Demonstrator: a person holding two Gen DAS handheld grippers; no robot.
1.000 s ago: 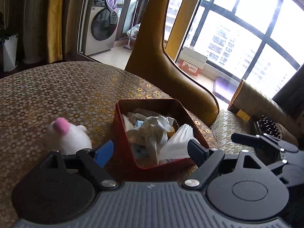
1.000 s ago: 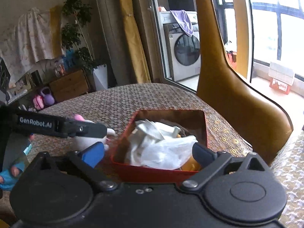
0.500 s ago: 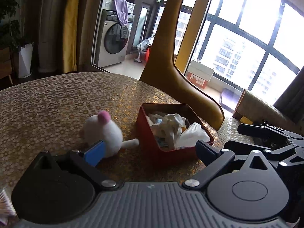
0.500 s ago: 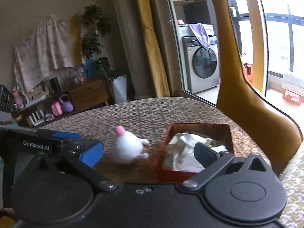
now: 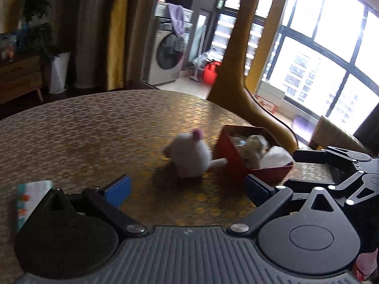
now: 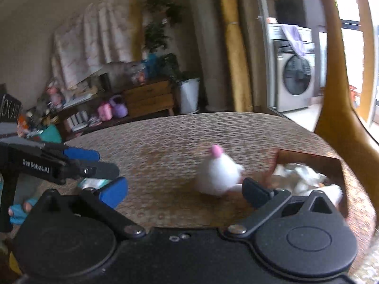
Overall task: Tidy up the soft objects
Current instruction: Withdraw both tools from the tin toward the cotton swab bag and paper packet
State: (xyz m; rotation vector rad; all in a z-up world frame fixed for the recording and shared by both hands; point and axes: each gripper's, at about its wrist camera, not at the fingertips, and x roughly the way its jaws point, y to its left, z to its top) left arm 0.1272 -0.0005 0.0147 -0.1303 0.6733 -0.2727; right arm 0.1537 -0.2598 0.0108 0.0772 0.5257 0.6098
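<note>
A white plush toy [image 5: 189, 156] with a pink tuft stands on the patterned table [image 5: 94, 137], close against the left wall of a red box [image 5: 233, 163]. The box holds crumpled white cloths and tissues [image 5: 258, 146]. My left gripper [image 5: 188, 189] is open, nothing between its blue pads, and hangs short of the plush. The right gripper [image 5: 296, 168] shows at the right edge. From the right wrist the plush [image 6: 218, 172] lies just beyond my open right gripper [image 6: 184, 194], the red box [image 6: 308, 157] to its right, the left gripper [image 6: 104, 162] at far left.
A tall yellow giraffe figure [image 5: 239, 75] rises behind the box. A printed packet [image 5: 30, 196] lies at the table's near left. A blue-gloved hand [image 6: 19, 210] holds the left gripper. Washing machine [image 5: 165, 56], cabinet and plants stand beyond the table.
Both grippers have drawn back from the red box, so box and plush look smaller and farther. The plush, once at the left finger, now sits ahead of both grippers.
</note>
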